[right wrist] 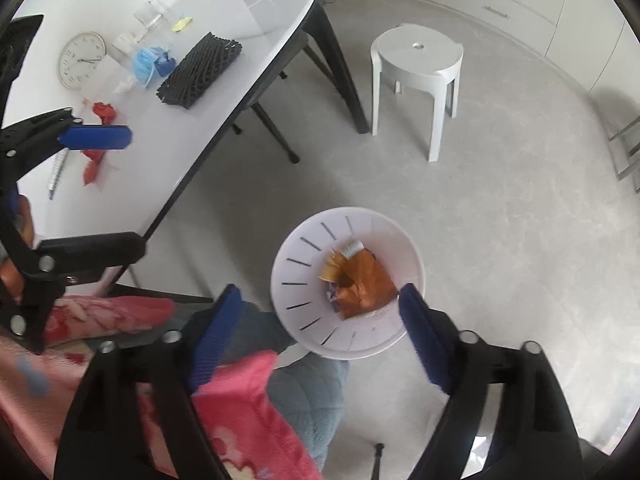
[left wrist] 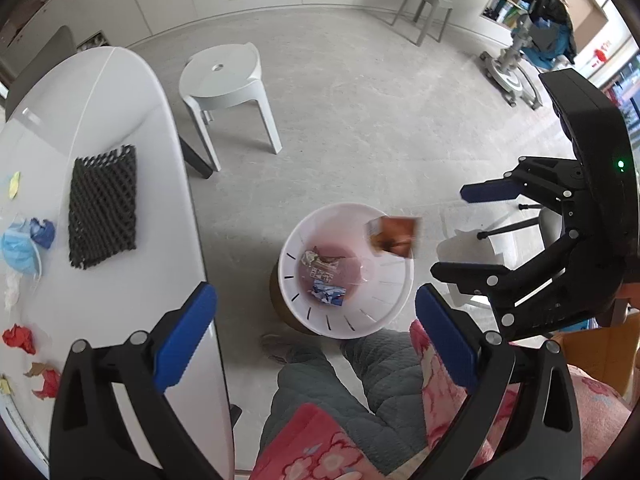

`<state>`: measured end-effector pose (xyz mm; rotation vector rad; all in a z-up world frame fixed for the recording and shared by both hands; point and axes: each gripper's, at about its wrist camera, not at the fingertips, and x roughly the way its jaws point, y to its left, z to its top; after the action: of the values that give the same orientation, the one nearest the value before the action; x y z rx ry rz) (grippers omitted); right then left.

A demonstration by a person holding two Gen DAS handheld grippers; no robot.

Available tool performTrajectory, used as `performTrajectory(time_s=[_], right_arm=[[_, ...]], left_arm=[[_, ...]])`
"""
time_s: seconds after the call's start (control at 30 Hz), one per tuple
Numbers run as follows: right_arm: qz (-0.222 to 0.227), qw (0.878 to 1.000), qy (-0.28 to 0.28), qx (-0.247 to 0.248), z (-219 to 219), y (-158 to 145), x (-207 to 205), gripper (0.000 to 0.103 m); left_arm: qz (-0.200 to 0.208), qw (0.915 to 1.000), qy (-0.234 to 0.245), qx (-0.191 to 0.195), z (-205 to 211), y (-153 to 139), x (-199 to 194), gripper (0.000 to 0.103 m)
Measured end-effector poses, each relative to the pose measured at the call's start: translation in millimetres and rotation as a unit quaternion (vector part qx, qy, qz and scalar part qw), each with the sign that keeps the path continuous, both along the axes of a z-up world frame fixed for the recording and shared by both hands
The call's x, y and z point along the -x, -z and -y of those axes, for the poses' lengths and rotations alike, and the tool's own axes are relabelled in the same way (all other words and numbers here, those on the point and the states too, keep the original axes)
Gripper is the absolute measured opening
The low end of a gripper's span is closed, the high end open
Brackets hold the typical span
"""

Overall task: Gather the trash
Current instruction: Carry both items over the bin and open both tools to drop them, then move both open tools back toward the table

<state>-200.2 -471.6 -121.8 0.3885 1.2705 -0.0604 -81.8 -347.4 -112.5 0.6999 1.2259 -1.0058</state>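
Note:
A white trash bin (left wrist: 394, 300) stands on the floor beside the table; it also shows in the right wrist view (right wrist: 296, 280). An orange-brown wrapper (left wrist: 394, 235) is in the air over the bin's rim, blurred; in the right wrist view the wrapper (right wrist: 362, 280) is over the bin's inside. Several wrappers (left wrist: 324, 276) lie at the bin's bottom. My right gripper (right wrist: 320, 332) is open and empty above the bin, and shows in the left wrist view (left wrist: 460, 232). My left gripper (left wrist: 316, 334) is open and empty near the table edge, and shows in the right wrist view (right wrist: 116, 192).
On the white table (left wrist: 176, 208) lie a black foam mesh (left wrist: 103, 208), a blue face mask (left wrist: 18, 250), red crumpled paper (left wrist: 18, 338), a clock (right wrist: 82, 60) and a glass (right wrist: 150, 16). A white stool (left wrist: 224, 80) stands on the floor. The person's legs (left wrist: 340, 392) are below.

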Motion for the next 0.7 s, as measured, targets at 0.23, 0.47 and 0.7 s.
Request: performTrajectory(time_s=[0.23, 0.47, 0.7], right_arm=[[0.006, 0.999, 0.024, 0.025, 1.0, -11.0, -13.0, 0.096], [0.025, 0.999, -0.005, 0.037, -19.8, -23.1, -46.9, 0.096], [0.074, 0.995, -0.052, 0.045, -59.1, -48.5, -106.1, 0.096]], left_arm=[[0.001, 0.9996, -0.027, 0.003, -19.2, -4.2, -11.5, 0.095], [0.008, 0.9967, -0.080, 0.010, -48.0, -8.6, -33.4, 0.095], [0.024, 0.9710, -0.236, 0.030, -123.4, -22.5, -86.6, 0.095]])
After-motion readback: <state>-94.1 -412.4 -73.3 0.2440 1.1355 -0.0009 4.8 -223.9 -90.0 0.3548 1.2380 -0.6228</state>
